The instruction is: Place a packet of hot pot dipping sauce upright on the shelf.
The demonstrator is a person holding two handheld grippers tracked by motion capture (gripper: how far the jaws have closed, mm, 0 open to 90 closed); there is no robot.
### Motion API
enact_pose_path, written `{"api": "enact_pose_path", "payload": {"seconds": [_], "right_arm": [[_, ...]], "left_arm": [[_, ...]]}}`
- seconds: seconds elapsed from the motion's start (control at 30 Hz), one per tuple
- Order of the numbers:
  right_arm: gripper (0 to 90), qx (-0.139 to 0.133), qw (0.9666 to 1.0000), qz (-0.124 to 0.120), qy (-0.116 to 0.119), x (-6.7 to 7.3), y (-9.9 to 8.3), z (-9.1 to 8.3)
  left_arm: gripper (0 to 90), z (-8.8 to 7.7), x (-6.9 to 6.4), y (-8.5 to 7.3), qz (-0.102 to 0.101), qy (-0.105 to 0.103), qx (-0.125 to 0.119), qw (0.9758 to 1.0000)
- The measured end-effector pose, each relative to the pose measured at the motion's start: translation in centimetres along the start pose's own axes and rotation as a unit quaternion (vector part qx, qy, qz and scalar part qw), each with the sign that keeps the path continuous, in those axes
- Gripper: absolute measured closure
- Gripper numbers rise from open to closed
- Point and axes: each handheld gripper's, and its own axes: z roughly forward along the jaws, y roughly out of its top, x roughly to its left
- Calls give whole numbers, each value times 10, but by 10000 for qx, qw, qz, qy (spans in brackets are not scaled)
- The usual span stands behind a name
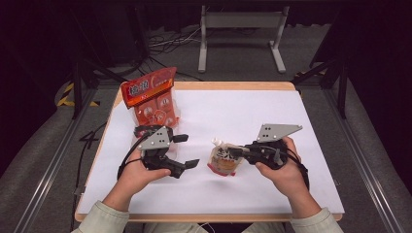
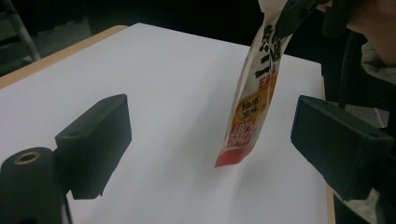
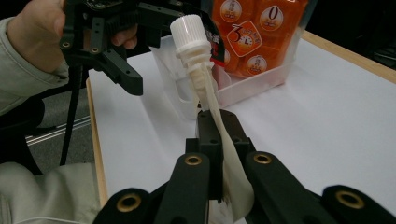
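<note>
A drink pouch (image 1: 224, 160) with a white cap (image 3: 189, 29) is squeezed tight in the right gripper (image 1: 236, 152), near the middle of the white table (image 1: 243, 111). The left gripper (image 1: 186, 151) is held wide apart. An orange snack bag (image 1: 151, 97) is standing in a clear tub (image 3: 252, 81) behind.

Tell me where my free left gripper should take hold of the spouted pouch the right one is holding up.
Judging from the pose, grip the pouch across its flat lower body, coming in level from the left gripper's side. It hangs edge-on between those open jaws, while the right gripper already pinches the neck under the white cap.
</note>
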Motion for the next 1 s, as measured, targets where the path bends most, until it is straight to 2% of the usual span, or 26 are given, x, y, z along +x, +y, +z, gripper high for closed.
{"api": "enact_pose_path", "payload": {"seconds": [0.37, 0.7, 1.0], "right_arm": [[897, 11, 9992, -227, 339, 13, 6, 17], [896, -31, 9983, -331, 468, 19, 6, 24], [897, -126, 9978, -431, 495, 23, 5, 30]], "left_arm": [[157, 12, -7, 0, 139, -237, 36, 9996], [218, 26, -14, -2, 234, -490, 167, 9984], [381, 37, -20, -6, 289, -877, 374, 9950]]}}
